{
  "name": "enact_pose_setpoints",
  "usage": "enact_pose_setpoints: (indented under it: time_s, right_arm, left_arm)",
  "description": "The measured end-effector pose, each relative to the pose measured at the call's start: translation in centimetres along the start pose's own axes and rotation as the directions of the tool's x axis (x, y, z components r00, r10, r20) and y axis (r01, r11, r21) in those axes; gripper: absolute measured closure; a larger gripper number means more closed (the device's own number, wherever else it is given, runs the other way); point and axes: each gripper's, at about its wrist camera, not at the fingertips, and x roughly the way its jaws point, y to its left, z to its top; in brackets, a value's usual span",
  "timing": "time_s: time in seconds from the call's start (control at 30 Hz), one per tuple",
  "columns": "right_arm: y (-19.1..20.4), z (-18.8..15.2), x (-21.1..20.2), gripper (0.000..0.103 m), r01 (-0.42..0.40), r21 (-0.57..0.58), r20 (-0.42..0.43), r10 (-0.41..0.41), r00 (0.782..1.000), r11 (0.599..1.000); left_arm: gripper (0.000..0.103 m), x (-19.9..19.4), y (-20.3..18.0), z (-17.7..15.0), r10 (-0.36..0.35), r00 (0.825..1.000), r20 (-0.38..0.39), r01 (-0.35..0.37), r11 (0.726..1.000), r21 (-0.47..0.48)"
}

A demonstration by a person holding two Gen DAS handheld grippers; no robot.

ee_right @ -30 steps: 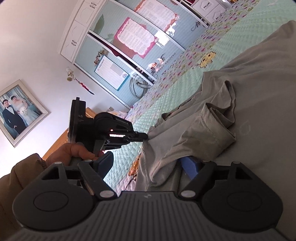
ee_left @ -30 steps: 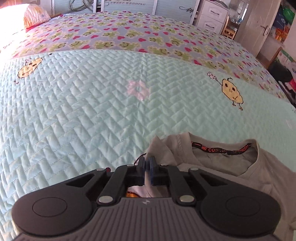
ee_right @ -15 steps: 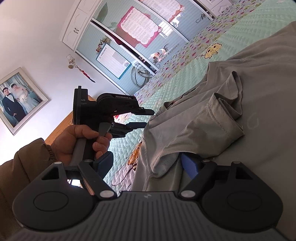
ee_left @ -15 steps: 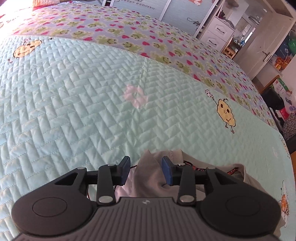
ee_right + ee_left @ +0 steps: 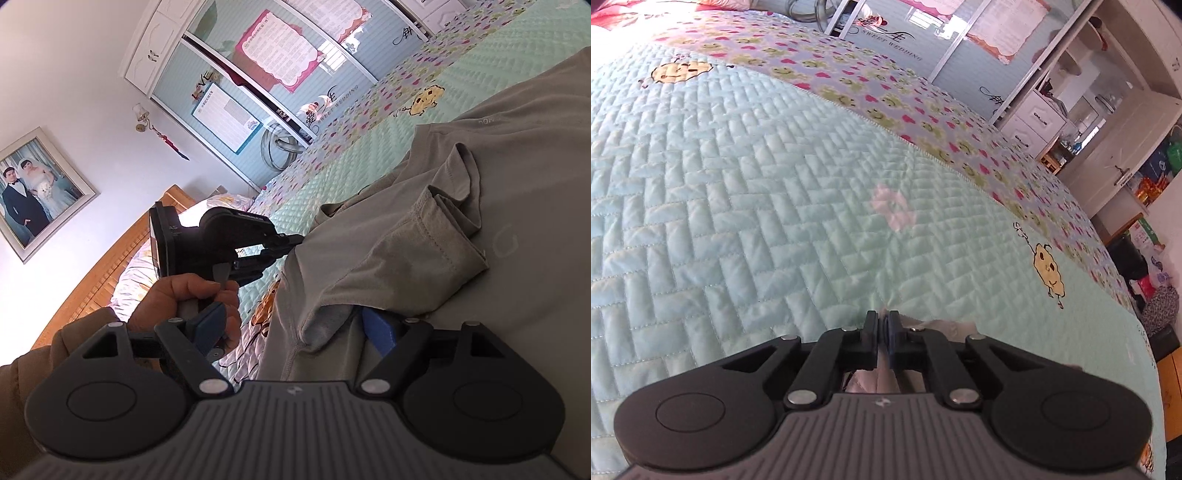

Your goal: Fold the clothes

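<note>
A grey T-shirt [image 5: 480, 206] lies spread on the quilted bed, one sleeve [image 5: 424, 258] folded over its body. My left gripper [image 5: 883, 325] is shut on a pinch of the shirt's edge; only a sliver of grey cloth [image 5: 945, 326] shows behind its fingers. The right wrist view shows that gripper [image 5: 291, 242] from the side, held in a hand, nipping the shirt's shoulder edge. My right gripper [image 5: 295, 328] is open wide, with the shirt's lower sleeve edge lying between its blue pads [image 5: 376, 330].
The mint quilted bedspread [image 5: 775, 184] with a heart-patterned band [image 5: 886, 96] covers the bed. A wardrobe [image 5: 295, 55] and white drawers [image 5: 1034, 122] stand beyond it. A wooden headboard [image 5: 110, 251] and a wedding photo [image 5: 33, 192] are at the left.
My left gripper opened half a second ago, then shut on the shirt's edge; its view tilted so the shirt is mostly hidden. My right gripper stayed open at the sleeve.
</note>
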Motion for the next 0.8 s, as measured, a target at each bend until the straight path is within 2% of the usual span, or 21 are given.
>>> enact_pose_setpoints:
  time_s: [0.07,0.17,0.23,0.3,0.37,0.43,0.53,0.6,0.7,0.8]
  right_arm:
    - [0.0,0.0,0.0,0.022,-0.001,0.001,-0.001,0.001,1.000,1.000]
    - [0.0,0.0,0.0,0.022,-0.003,0.001,-0.004,0.003,1.000,1.000]
    - [0.0,0.0,0.1,0.022,-0.003,0.002,-0.006,0.003,1.000,1.000]
    - [0.0,0.0,0.1,0.022,-0.003,0.000,-0.008,0.003,1.000,1.000]
    - [0.0,0.0,0.1,0.022,-0.002,0.000,-0.008,0.002,1.000,1.000]
    - [0.0,0.0,0.2,0.022,-0.002,0.000,-0.008,0.002,1.000,1.000]
    - [-0.1,0.1,0.1,0.022,-0.009,0.012,-0.006,0.009,1.000,1.000]
    - [-0.6,0.3,-0.1,0.022,-0.033,0.048,0.004,0.033,0.999,0.998]
    - [-1.4,0.6,-0.4,0.022,-0.074,0.116,0.023,0.072,0.997,0.991]
    - [-2.0,0.7,-0.6,0.022,-0.104,0.165,0.043,0.098,0.994,0.981]
  left_arm:
    - [0.093,-0.1,0.4,0.4,0.008,1.000,0.014,-0.008,1.000,-0.027]
    - [0.091,-0.3,0.8,0.9,0.028,0.999,0.037,-0.026,0.998,-0.058]
    - [0.080,-1.4,0.5,1.0,0.057,0.995,0.080,-0.054,0.998,-0.043]
    - [0.076,-2.4,0.1,0.9,0.020,0.996,0.090,-0.017,0.999,-0.037]
    - [0.072,-3.1,-0.8,0.3,-0.045,0.998,0.051,0.044,0.999,0.008]
    - [0.071,-3.3,-2.2,-0.6,-0.026,1.000,-0.009,0.026,0.996,0.088]
    - [0.071,-5.5,-1.8,-2.3,-0.018,1.000,0.002,0.018,0.999,0.048]
    - [0.071,-7.6,-1.4,-3.7,-0.022,0.999,-0.028,0.023,1.000,0.019]
    - [0.071,-12.1,-0.5,-7.5,-0.059,0.994,-0.088,0.060,0.998,0.015]
    - [0.071,-17.3,1.0,-11.8,-0.034,0.990,-0.138,0.041,0.998,0.048]
